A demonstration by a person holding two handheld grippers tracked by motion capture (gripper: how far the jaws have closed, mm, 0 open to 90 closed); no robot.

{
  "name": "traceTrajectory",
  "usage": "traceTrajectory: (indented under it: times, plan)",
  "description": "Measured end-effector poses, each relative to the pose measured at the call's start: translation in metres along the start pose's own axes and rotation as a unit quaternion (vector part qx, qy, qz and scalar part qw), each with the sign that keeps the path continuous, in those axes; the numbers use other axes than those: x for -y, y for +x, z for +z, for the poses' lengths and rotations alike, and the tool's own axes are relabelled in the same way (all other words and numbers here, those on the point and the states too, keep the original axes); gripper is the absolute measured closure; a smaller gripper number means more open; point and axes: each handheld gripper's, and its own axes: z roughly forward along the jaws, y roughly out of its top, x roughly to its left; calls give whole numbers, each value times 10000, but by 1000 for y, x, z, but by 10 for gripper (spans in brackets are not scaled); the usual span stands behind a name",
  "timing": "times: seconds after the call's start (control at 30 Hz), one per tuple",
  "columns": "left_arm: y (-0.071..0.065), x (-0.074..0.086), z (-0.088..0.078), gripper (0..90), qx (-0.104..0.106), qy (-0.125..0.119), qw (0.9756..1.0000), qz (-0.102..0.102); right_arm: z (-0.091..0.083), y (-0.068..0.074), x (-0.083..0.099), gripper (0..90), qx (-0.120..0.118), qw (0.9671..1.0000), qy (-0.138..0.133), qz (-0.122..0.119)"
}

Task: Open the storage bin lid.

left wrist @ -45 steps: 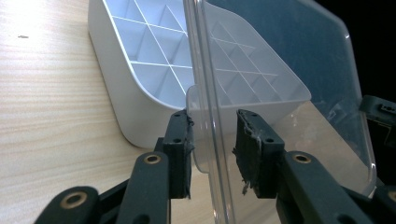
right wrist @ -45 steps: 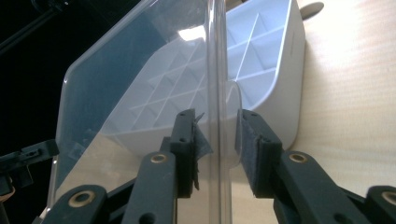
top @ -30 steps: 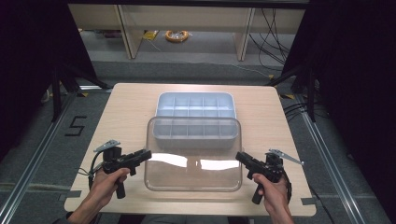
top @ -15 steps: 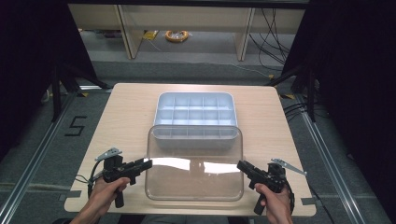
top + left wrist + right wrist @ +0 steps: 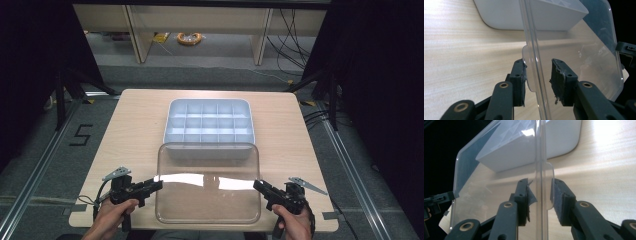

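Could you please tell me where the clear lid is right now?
In the high view, the clear lid is at the table's near edge, in front of the white divided tray, between the left gripper and right gripper.

The left tool point(image 5: 150, 186) is held low in the left hand point(image 5: 112, 216), its jaws directed inward toward the right tool point(image 5: 264, 188), which is gripped by the right hand point(image 5: 291, 223) and aimed back at it. Both pairs of jaws are closed on a thin edge. Both forearms are kept low, behind the tools.
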Motion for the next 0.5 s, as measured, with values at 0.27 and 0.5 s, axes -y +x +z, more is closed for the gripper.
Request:
traceTrajectory:
  times: [0.27,0.5]
  plan:
    - [0,5,0,631,14,128,9999,-9,0,-3,7,677,-48,10000,19,69]
    - [2,10,2,621,32,211,9997,-76,1,-4,12,674,-20,9996,83,276]
